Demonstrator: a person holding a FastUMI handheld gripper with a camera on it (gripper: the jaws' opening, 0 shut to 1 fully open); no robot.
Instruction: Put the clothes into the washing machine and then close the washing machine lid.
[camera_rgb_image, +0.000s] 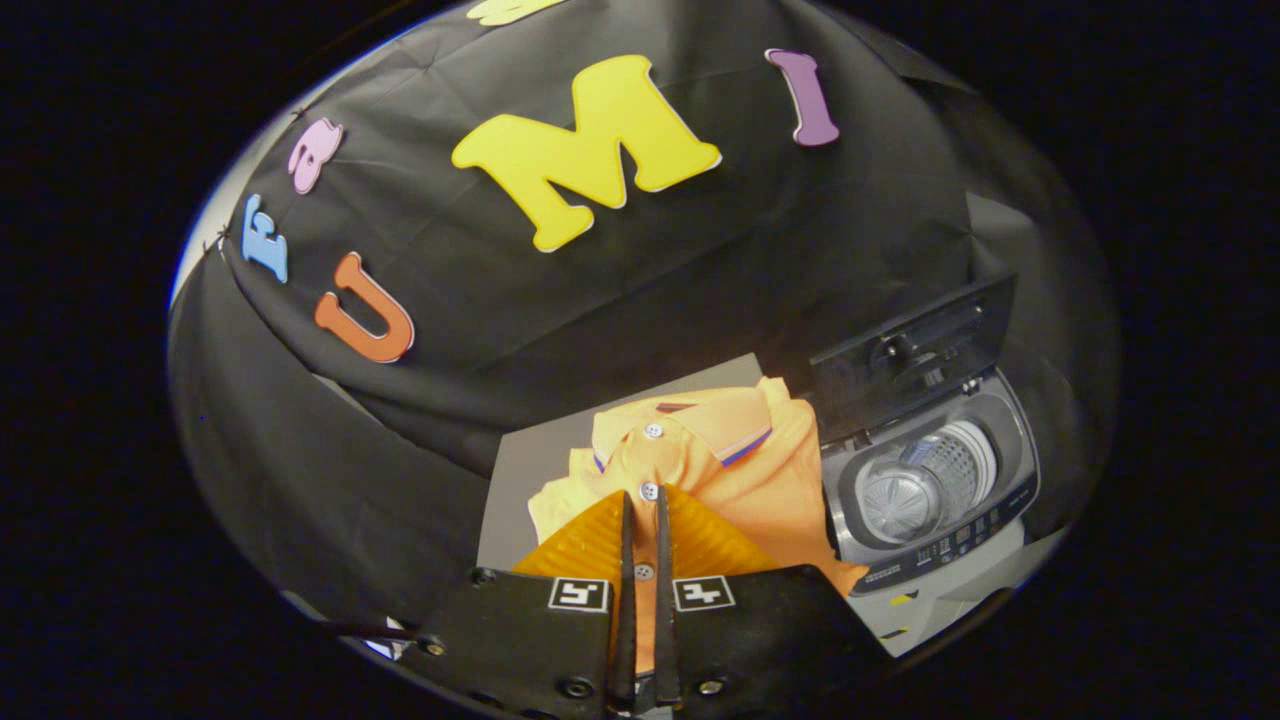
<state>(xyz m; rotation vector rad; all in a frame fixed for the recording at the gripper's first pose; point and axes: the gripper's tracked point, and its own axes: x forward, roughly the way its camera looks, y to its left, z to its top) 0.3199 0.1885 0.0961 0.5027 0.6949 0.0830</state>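
One orange polo shirt (690, 455) lies folded just ahead of the nearly closed tongs (641, 510), holding nothing; the open-lidded washing machine (930, 490) waits to its right.

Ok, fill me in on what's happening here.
A handheld claw is closed on the button placket of a folded orange polo shirt, its fingers nearly together with a strip of fabric between them. The shirt lies on a grey surface in front of the black cloth wall. Right beside the shirt stands a small top-loading washing machine with its lid raised and the drum looking empty. So the shirt is gripped but not yet in the machine, and the lid is still open.
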